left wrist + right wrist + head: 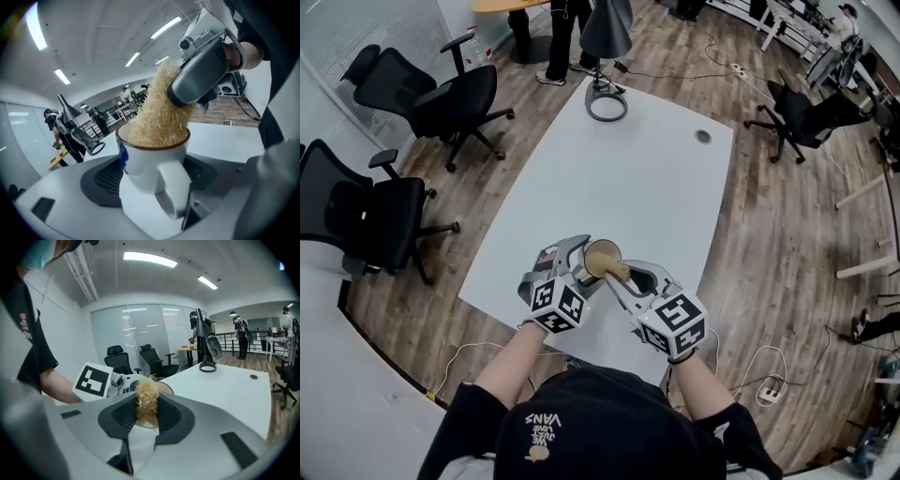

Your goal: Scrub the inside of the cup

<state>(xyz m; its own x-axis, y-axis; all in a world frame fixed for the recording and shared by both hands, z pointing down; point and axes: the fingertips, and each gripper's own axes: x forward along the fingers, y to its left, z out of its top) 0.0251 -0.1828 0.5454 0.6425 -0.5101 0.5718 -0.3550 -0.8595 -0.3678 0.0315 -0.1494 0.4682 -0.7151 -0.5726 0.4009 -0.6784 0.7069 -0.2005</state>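
Note:
A white cup [149, 164] with a brown rim, a blue mark and a handle sits between the jaws of my left gripper [152, 197], which is shut on it. In the head view the cup [601, 257] is held above the near part of the white table [647, 178]. My right gripper [143, 420] is shut on a tan fibrous scrubber [147, 401]. The scrubber [161, 115] is pushed down into the cup's mouth and fills it. My right gripper [623, 278] reaches the cup from the right, my left gripper [572, 267] from the left.
A grey desk lamp [606, 56] with a ring base stands at the table's far end. A round cable port [703, 137] lies at the far right of the table. Black office chairs [441, 94] stand to the left, another chair [806, 117] to the right. People stand in the background.

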